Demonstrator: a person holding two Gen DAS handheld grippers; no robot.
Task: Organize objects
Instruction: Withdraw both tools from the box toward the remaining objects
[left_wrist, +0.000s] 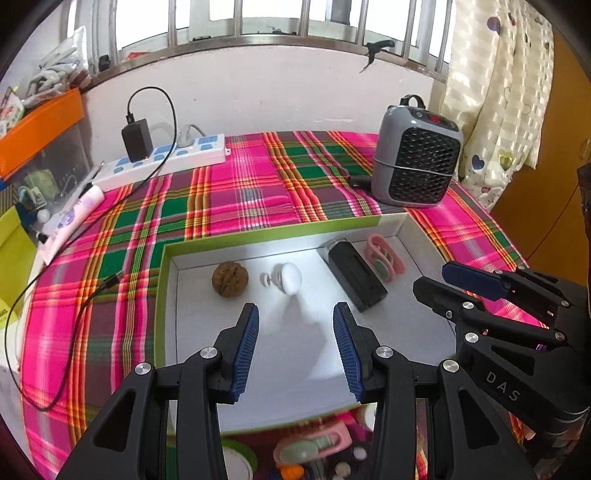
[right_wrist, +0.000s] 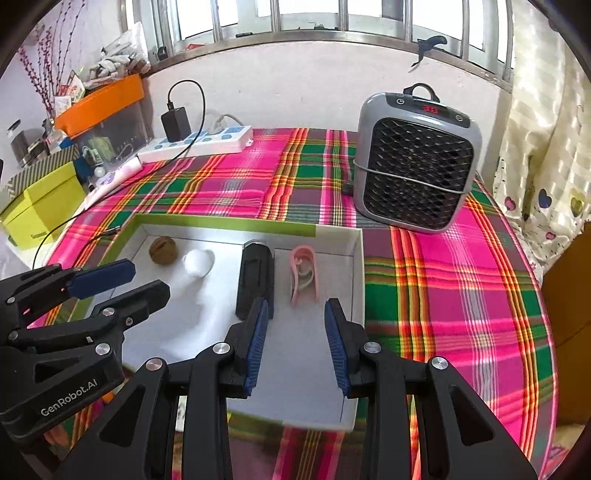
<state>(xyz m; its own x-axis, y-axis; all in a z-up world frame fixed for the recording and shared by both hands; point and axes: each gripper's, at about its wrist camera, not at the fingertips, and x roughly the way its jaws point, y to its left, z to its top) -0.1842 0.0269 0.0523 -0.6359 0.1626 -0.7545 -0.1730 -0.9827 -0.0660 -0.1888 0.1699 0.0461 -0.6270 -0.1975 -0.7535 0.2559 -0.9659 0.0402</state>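
Observation:
A shallow box with a green rim (left_wrist: 164, 295) (right_wrist: 221, 220) and white floor lies on the plaid tablecloth. Inside it are a walnut (left_wrist: 229, 282) (right_wrist: 163, 250), a white bulb-shaped piece (left_wrist: 289, 277) (right_wrist: 198, 261), a black rectangular device (left_wrist: 356, 276) (right_wrist: 255, 277) and a pink clip (left_wrist: 384, 258) (right_wrist: 304, 275). My left gripper (left_wrist: 295, 309) (right_wrist: 142, 281) hovers open over the box floor, short of the bulb piece, holding nothing. My right gripper (right_wrist: 296, 304) (left_wrist: 441, 282) is open and empty, its tips just short of the pink clip and the black device.
A grey heater (left_wrist: 417, 158) (right_wrist: 415, 162) stands behind the box at right. A power strip (left_wrist: 162, 158) with a black charger and cable lies at the back left, beside an orange-lidded bin (right_wrist: 103, 98) and a yellow-green box (right_wrist: 40, 206). Several small items (left_wrist: 314, 446) lie in front of the box.

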